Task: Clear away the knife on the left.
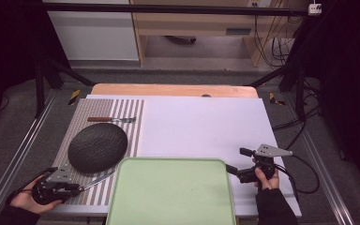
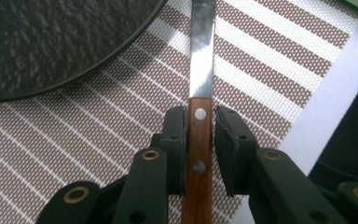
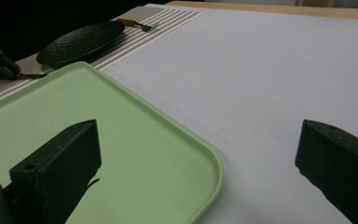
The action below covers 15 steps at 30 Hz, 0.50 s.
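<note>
A knife with a wooden handle and a steel blade (image 2: 200, 70) lies over the striped placemat (image 2: 270, 70), at its near right corner in the high view (image 1: 98, 180). My left gripper (image 2: 199, 121) is shut on the handle, one pad against each side; in the high view it sits at the table's front left (image 1: 77, 188). A dark textured plate (image 1: 97, 146) rests on the mat just beyond the blade. My right gripper (image 1: 238, 161) stands open with nothing between its jaws, beside the right edge of a green tray (image 1: 168, 161).
A fork (image 1: 111, 120) with a wooden handle lies at the far end of the placemat (image 1: 136, 122). The tray's rim (image 3: 214, 168) passes between my right gripper's (image 3: 196, 154) jaws in its own view. A white sheet (image 1: 201, 126) covers the table.
</note>
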Tool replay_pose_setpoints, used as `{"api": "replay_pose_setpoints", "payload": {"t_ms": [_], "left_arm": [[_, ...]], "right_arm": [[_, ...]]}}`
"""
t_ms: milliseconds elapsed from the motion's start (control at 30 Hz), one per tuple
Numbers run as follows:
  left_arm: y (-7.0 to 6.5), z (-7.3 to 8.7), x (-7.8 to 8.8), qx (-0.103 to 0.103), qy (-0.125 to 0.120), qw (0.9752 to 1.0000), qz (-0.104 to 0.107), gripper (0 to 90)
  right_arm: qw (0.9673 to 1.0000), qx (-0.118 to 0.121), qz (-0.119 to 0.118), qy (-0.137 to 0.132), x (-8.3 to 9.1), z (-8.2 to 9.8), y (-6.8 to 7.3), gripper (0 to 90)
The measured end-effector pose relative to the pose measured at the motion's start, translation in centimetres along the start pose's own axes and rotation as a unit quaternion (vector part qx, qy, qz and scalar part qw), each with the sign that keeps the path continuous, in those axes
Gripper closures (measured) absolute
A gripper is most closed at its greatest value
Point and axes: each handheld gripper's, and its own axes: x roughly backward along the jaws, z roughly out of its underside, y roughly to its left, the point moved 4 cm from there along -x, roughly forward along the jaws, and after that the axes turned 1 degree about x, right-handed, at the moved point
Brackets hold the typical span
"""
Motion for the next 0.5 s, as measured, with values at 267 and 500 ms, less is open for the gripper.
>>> {"api": "replay_pose_setpoints", "payload": {"t_ms": [267, 500], "left_arm": [[-0.03, -0.29, -0.30, 0.013, 0.011, 0.9999, -0.003, 74.6], [-0.12, -0.46, -0.30, 0.015, 0.021, 0.9997, -0.002, 76.8]], "right_arm": [[1.0000, 0.000, 0.000, 0.000, 0.02, -0.01, 0.00, 0.8], [1.0000, 0.000, 0.000, 0.000, 0.03, -0.01, -0.01, 0.8]]}}
